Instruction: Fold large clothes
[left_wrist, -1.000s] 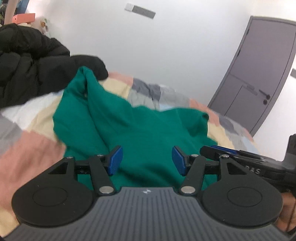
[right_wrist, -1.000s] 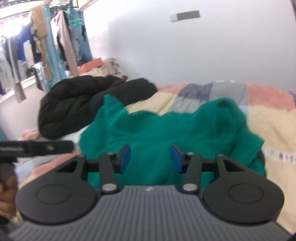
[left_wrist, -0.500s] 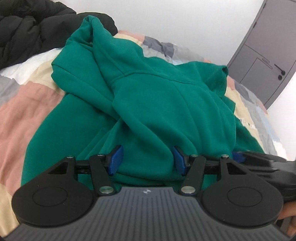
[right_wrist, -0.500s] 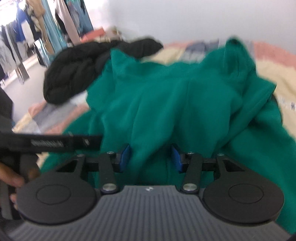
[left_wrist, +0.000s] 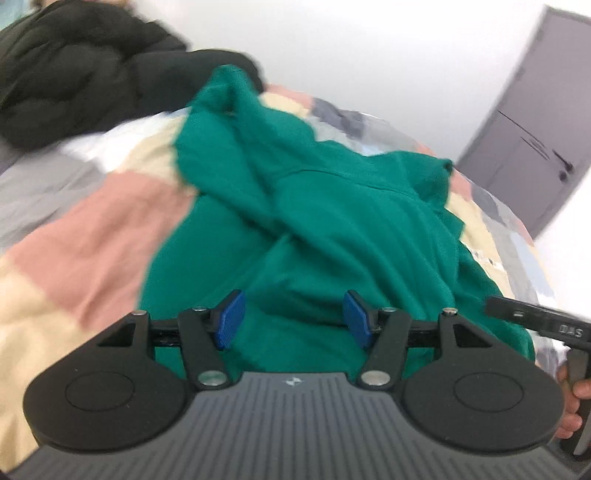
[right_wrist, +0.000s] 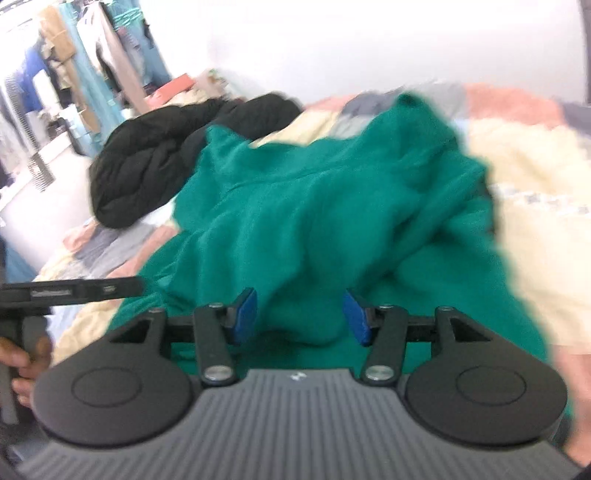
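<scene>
Hoodie (left_wrist: 332, 221), green, lying crumpled on bed (left_wrist: 92, 236), just beside black coat (left_wrist: 74, 74). Left hand-held gripper (left_wrist: 293, 317) low over hoodie's near edge, blue pads apart, holding nothing. Right hand-held gripper (right_wrist: 299, 317) close by over same edge, jaws just opening, pads not pressing cloth. Grey door (left_wrist: 535, 140) beyond bed.

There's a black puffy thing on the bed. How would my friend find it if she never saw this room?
Start at the bed with the patchwork blanket of pink, cream and grey squares. A crumpled green hoodie lies in the middle; look past its far end, towards the white wall. There sits the black puffer jacket, heaped up: the only dark, quilted thing on the bed.
</scene>
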